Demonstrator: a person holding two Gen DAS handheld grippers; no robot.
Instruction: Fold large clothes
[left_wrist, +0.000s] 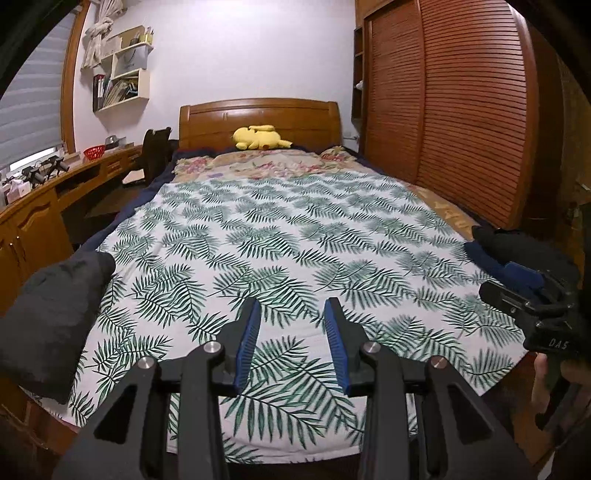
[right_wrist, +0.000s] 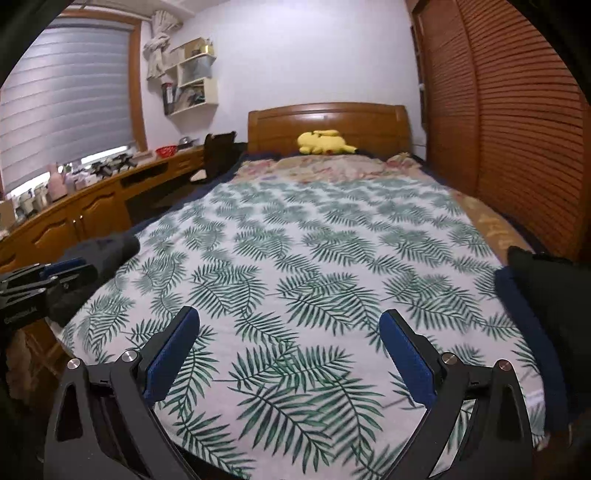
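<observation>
A dark grey folded garment (left_wrist: 51, 314) lies at the bed's near left edge; it also shows in the right wrist view (right_wrist: 99, 254). A second dark pile with a navy piece (left_wrist: 517, 251) lies at the near right edge, seen also in the right wrist view (right_wrist: 543, 295). My left gripper (left_wrist: 293, 306) is open and empty above the leaf-print cover (left_wrist: 295, 240), between the two piles. My right gripper (right_wrist: 288, 317) is wide open and empty above the same cover (right_wrist: 314, 251). The right gripper appears in the left view (left_wrist: 532, 291), beside the right pile.
A yellow plush toy (left_wrist: 260, 137) lies by the wooden headboard (left_wrist: 258, 118). A wooden desk (left_wrist: 55, 199) with clutter runs along the left, and a slatted wardrobe (left_wrist: 461, 110) stands on the right. Wall shelves (left_wrist: 122, 74) hang at the back left.
</observation>
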